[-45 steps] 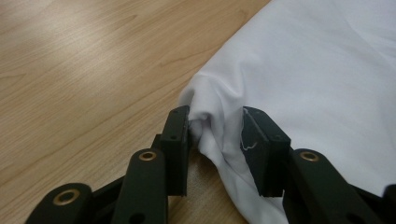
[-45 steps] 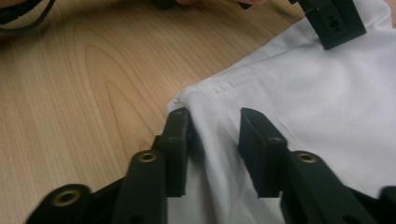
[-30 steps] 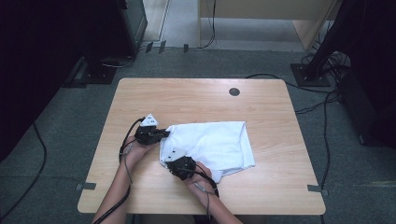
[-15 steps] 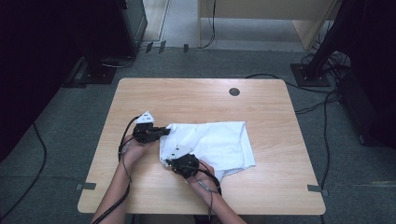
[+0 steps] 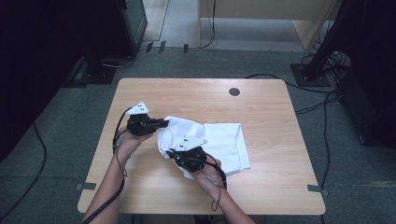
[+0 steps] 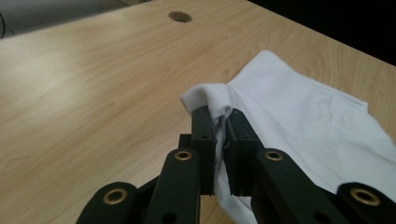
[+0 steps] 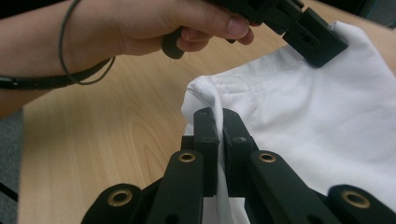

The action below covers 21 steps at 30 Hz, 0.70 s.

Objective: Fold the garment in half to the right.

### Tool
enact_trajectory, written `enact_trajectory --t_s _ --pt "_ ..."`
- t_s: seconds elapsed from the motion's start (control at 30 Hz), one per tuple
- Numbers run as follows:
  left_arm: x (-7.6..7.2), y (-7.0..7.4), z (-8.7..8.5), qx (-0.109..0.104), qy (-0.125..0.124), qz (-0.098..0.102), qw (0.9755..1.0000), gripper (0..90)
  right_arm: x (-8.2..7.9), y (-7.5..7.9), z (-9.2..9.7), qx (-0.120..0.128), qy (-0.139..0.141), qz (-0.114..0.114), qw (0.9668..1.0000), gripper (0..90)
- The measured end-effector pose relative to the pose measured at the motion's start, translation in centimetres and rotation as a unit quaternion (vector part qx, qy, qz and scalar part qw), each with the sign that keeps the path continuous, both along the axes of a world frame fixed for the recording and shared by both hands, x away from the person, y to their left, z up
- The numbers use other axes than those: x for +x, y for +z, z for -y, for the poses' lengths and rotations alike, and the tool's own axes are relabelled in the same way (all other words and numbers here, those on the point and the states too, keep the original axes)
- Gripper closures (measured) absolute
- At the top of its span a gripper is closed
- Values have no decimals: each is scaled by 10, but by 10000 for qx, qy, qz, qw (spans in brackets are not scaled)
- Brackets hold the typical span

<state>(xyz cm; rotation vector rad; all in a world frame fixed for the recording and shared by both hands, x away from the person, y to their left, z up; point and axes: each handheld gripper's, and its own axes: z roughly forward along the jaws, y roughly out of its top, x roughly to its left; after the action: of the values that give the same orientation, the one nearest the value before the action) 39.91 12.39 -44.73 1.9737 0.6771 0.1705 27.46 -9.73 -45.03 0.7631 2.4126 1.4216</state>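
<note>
**Two Grippers Pinch One White Cloth Above the Table**

While both hands hold their tools over the near half of the wooden table (image 5: 275, 98), a white cloth (image 5: 224, 140) lies spread near the table's middle, its left edge lifted and bunched between the two grippers. Seen from the high view, the left gripper (image 5: 163, 123) grips the cloth's far-left corner, with its grey three-cornered plate on top and its cable looping down toward the forearm. Just beside it, nearer the person, the right gripper (image 5: 172, 154) holds the cloth's near-left edge.

Along the left gripper view, the left gripper's (image 6: 218, 116) black jaws stand clamped tight on a fold of the cloth (image 6: 299, 107), which humps up over their tips and then falls away flat to the right across the table (image 6: 93, 84). A round hole (image 6: 180, 17) sits in the tabletop farther off.

Along the right gripper view, the right gripper's (image 7: 218, 116) jaws are likewise pressed together on a raised ridge of the cloth (image 7: 327, 116), and fabric hangs down between them. Beyond it, the person's left hand (image 7: 187, 23) grasps the other gripper, whose tip bites the cloth's upper edge. A thin cable runs around that wrist.

The rest of the cloth rests on the table, stretching right from the two grips.
</note>
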Motion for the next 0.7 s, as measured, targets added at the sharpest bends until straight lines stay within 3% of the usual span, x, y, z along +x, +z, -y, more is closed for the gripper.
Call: enact_trajectory --t_s 0.17,0.2,0.23,0.4,0.43,0.47,0.57,0.7 --pt "-10 43 -1 183 -90 283 9994 840 -6 33 1 261 132 199 9994 886" --pt "-10 43 -1 183 -90 283 9994 840 -8 40 1 299 158 247 9991 886" --pt "-15 62 -2 213 -108 388 9990 840 -10 48 0 320 188 366 9986 886" --pt "-28 101 0 415 38 536 9977 839 -19 77 -1 573 336 644 9957 886" --pt "-28 101 0 415 38 536 9977 839 -19 77 -1 573 336 644 9957 886" --pt "-32 106 5 554 57 518 9971 839 -20 78 0 626 363 649 9953 886" --pt "-33 99 18 1133 184 562 9918 838 -18 68 5 619 371 584 9957 886" --pt "-24 76 29 1330 141 380 9903 837 -13 46 13 504 293 316 9978 887"
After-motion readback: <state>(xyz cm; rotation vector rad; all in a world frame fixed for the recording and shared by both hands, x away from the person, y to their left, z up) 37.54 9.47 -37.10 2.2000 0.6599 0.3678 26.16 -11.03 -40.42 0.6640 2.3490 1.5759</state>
